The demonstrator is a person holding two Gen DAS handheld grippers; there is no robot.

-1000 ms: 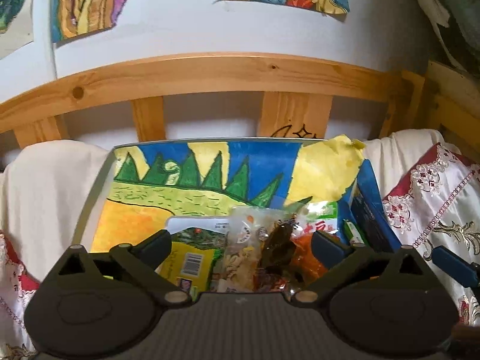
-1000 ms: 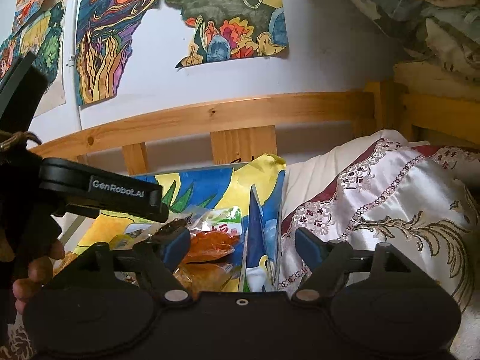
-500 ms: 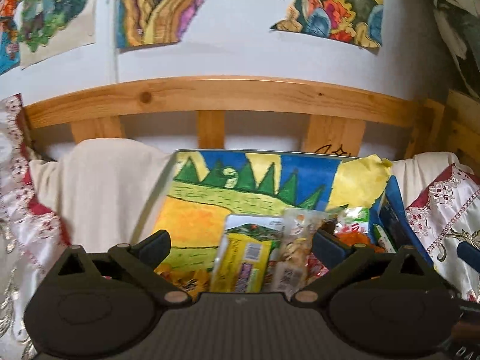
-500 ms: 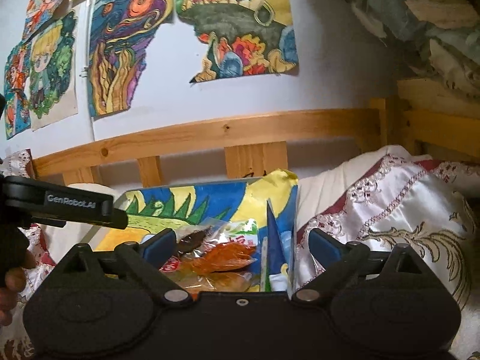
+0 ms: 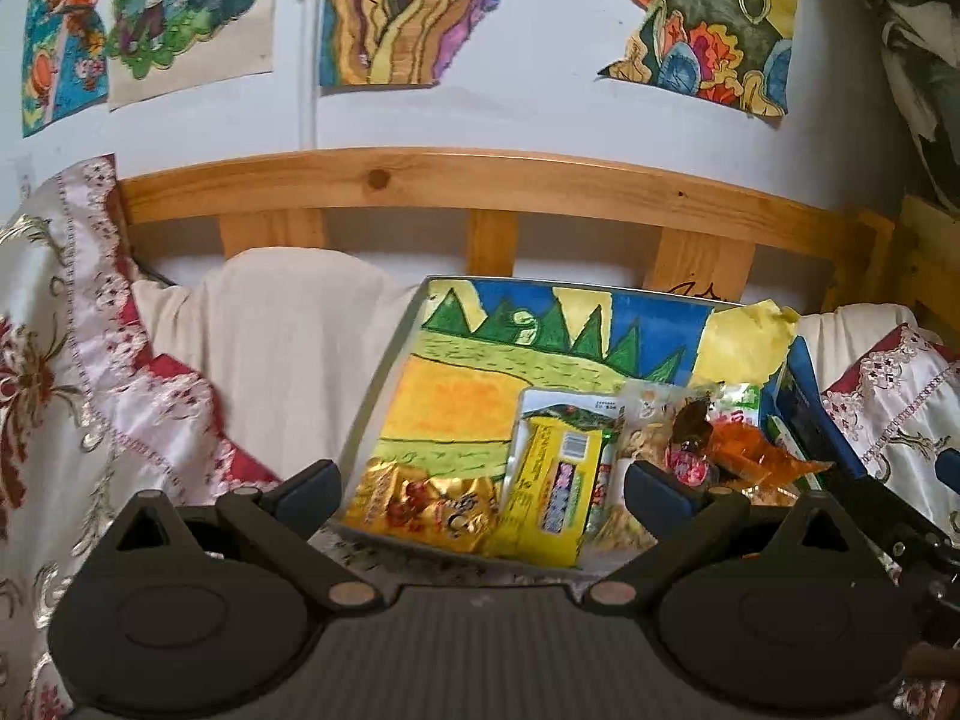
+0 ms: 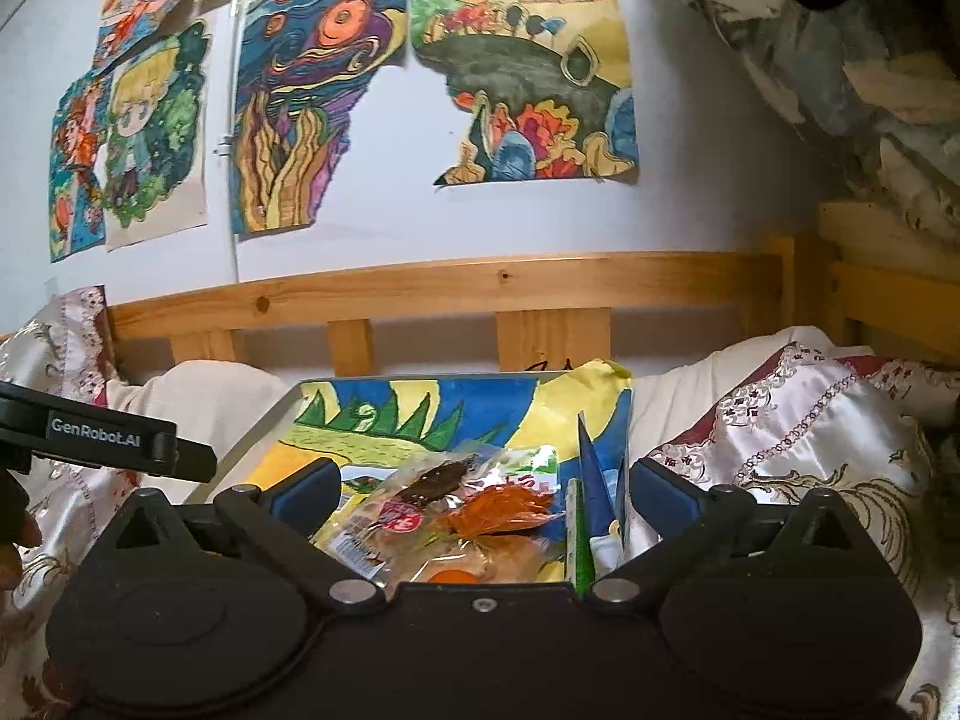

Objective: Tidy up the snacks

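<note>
the right gripper (image 6: 483,489) stands spread wide with nothing pinched, its jaws having just been opening, and hangs just short of the snacks (image 6: 462,510) heaped in the tray (image 6: 258,432) ahead of and below its fingertips. the left gripper (image 5: 483,489), seen in its own view, is likewise spread and empty, aimed down at the tray's near left part, where a gold packet (image 5: 420,501) lies just ahead of its left finger and a yellow packet (image 5: 555,480) lies beside that, nearer its right finger. the orange packet (image 6: 510,504) and a dark brown one (image 6: 438,477) sit on top of the heap between the right gripper's fingers, with clear wrappers under them. a blue box (image 6: 594,480) stands on edge just inside the right finger, probably propped against the tray's side wall to save floor room. the tray, lined with a painted landscape, rests on a cloth-covered bed in front of a wooden rail (image 6: 450,282); the packets crowd its near right part and leave the far half bare, which suggests sorting is under way rather than finished. both grippers, open and clear of the packets, look ready for another pick.
</note>
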